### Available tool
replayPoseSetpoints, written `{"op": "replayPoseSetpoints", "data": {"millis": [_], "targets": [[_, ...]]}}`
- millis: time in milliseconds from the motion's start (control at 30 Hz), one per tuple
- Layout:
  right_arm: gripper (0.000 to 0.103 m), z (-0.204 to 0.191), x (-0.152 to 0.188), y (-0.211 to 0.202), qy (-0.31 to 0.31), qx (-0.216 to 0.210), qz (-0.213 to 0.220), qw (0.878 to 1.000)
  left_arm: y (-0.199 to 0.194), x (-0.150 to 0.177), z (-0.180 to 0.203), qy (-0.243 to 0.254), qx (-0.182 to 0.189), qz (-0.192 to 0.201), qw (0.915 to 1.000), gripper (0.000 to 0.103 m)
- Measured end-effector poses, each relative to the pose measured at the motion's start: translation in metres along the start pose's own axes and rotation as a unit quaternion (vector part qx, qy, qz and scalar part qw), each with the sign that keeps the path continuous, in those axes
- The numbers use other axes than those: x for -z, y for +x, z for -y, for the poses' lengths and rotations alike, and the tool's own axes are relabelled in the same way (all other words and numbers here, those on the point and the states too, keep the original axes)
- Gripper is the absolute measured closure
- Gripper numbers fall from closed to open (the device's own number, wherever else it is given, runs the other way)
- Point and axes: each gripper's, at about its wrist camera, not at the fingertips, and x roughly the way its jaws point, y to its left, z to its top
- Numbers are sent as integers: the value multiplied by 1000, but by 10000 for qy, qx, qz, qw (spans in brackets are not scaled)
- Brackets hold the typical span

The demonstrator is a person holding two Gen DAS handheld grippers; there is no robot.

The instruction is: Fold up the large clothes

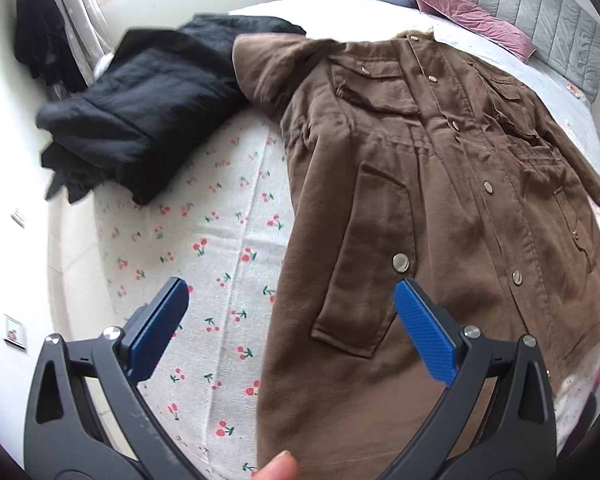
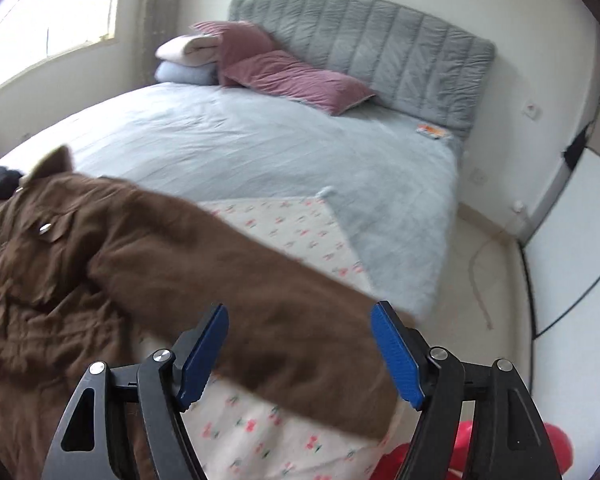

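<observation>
A large brown coat (image 1: pixel 440 184) lies spread front-up on the bed, with snaps and flap pockets showing. My left gripper (image 1: pixel 290 328) is open above the coat's left lower edge, its jaws straddling a pocket flap and the cherry-print sheet (image 1: pixel 204 248). In the right wrist view the coat's body (image 2: pixel 40 280) lies at the left and its right sleeve (image 2: pixel 268 300) stretches out toward the bed's edge. My right gripper (image 2: pixel 300 348) is open, with the sleeve's end between its blue pads (image 2: pixel 396 356); it holds nothing.
A folded black garment (image 1: pixel 140 120) lies left of the coat. Pink pillows (image 2: pixel 292 72) and folded blankets (image 2: pixel 188 60) sit by the grey headboard (image 2: pixel 380 56). A grey sheet (image 2: pixel 260 148) covers the far bed. Something red (image 2: pixel 460 448) sits below the bed's edge.
</observation>
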Motion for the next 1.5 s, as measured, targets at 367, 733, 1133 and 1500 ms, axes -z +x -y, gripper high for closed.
{"op": "replayPoseSetpoints", "data": {"millis": [367,733,1133,1500], "targets": [[28,-49,142,22,179,-2241,-1375,9647,61,32,-41,-458,1623,-742,9829,2],[73,-72,182,15,360,-2906,-1719,9406,47,62,9,-189,2595,-1026,9601,25],[94,-57,120,-143,308,-2805,108,9593,-98,14,11,-651,2975,171,9523,94],[85,-6,156,-157,261,-1708,-764,9820,-117,90,22,309,2230,-1119,9679,81]]}}
